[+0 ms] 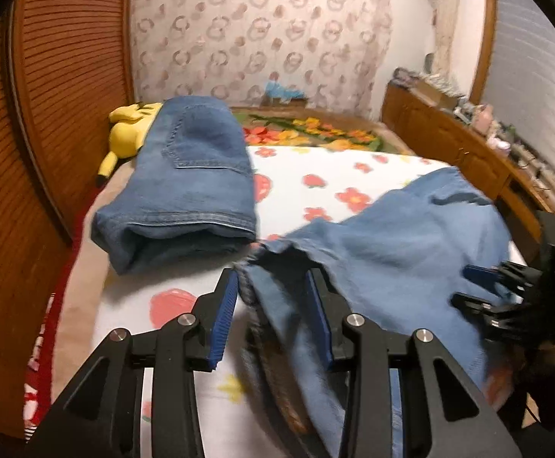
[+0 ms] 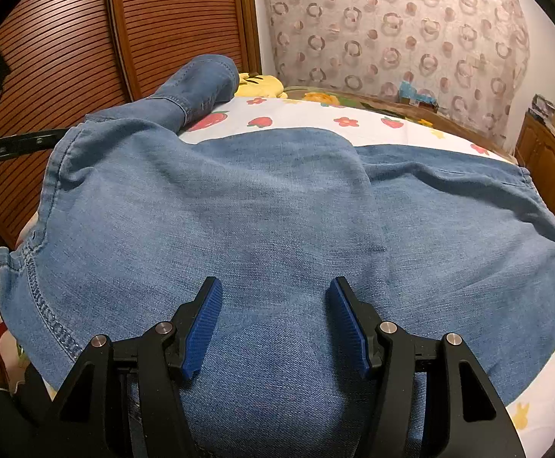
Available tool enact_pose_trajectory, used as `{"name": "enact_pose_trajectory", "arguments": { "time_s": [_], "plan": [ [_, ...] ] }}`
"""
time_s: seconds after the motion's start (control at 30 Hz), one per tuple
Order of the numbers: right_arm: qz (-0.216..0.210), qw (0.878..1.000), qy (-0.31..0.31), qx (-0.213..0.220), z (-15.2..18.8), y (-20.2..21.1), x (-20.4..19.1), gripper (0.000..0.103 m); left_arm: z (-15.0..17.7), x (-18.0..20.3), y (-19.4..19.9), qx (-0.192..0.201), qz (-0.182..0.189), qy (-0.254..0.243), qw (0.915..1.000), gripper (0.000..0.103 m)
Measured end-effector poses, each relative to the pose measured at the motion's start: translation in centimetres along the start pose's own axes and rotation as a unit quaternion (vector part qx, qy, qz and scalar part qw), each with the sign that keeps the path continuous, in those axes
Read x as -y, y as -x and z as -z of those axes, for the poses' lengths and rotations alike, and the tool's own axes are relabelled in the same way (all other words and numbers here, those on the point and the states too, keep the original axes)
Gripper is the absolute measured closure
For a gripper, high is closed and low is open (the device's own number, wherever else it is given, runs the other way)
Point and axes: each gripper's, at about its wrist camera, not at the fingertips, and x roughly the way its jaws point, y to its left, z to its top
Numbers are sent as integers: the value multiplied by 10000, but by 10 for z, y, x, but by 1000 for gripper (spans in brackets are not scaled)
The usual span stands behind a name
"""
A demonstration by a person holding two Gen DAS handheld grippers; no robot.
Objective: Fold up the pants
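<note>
A: Bedroom; light blue denim pants (image 2: 277,210) spread across the flower-print bed sheet (image 1: 315,168).

B: Left gripper (image 1: 273,305), jaws part-open, straddles the hem unclamped; right gripper (image 2: 275,320), jaws apart, hovers over the denim, gripping nothing.

Bedroom with slatted wooden doors and a patterned curtain

A bed (image 1: 315,168) in a strawberry-print sheet fills the middle; slatted doors (image 1: 67,76) at 9 o'clock, circle-patterned curtain (image 1: 262,26) at 12, cluttered wooden cabinet (image 1: 449,141) at 3.

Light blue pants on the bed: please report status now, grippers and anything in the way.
Left gripper open, denim edge loose between pads. Right gripper open over light blue pants, spread, unfolded. Folded dark jeans beside, clear.
</note>
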Motion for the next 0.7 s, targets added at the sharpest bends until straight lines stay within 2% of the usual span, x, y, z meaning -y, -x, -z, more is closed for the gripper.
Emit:
{"name": "enact_pose_trajectory", "arguments": {
  "time_s": [0.1, 0.3, 0.43, 0.57, 0.6, 0.7],
  "plan": [
    [-14, 10000, -13, 4, 0, 0, 1, 42, 11, 13, 6, 37, 268, -64, 9996, 65],
    [-19, 10000, -18, 5, 1, 0, 1, 42, 31, 30, 16, 63, 572, -106, 9983, 65],
    [-8, 10000, -13, 5, 1, 0, 2, 42, 42, 35, 15, -56, 606, -188, 9980, 65],
    [6, 10000, -6, 7, 1, -1, 2, 42, 60, 40, 3, -351, 589, -229, 9974, 65],
    [12, 10000, -4, 3, 0, -2, 0, 42, 64, 41, 2, -382, 624, -211, 9971, 66],
    [43, 10000, 17, -6, 0, -3, -2, 42, 70, 44, -1, -455, 687, -265, 9962, 83]
  ]
}}
